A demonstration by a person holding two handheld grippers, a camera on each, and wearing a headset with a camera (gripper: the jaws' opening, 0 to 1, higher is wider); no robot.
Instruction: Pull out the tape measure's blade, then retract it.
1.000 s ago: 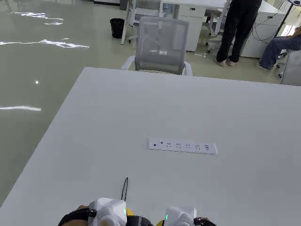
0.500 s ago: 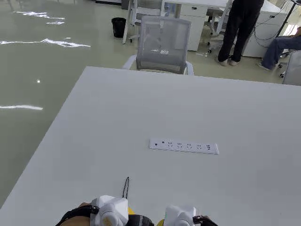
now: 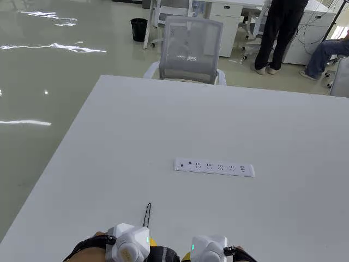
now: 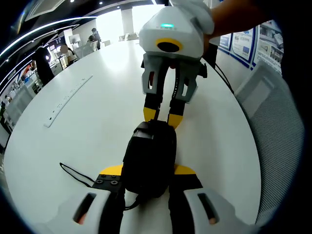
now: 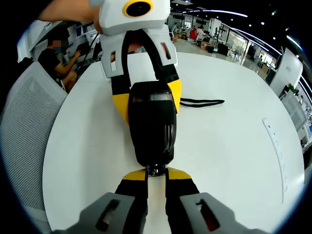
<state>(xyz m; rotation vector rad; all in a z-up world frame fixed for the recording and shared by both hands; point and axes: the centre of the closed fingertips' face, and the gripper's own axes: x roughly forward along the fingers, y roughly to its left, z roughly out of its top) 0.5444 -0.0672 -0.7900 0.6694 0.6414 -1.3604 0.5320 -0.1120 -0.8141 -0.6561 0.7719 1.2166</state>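
**Black tape clamped at both ends, pull not begun**

Left hand-held gripper pinches the tape's case across its sides, yellow pads flat to it. Prob. an anchor, so the case can't follow the pull. Right hand-held gripper meets it head-on, jaws pressed nearly together on the blade tip right at the case mouth. It's in line w/ the case, so the blade should run out straight, not kinked. Tape sits btwn the two at the near edge of the white worktop; resting on it or just above, can't tell. Tip is at the mouth, so blade looks fully in.

Views: right gripper view gives the tip grip, plus the strap lying loose on the worktop beside the case. Left gripper view gives how the left jaws straddle the case's rear. Head view adds layout: power strip well apart, farther out, and chair beyond the far edge.
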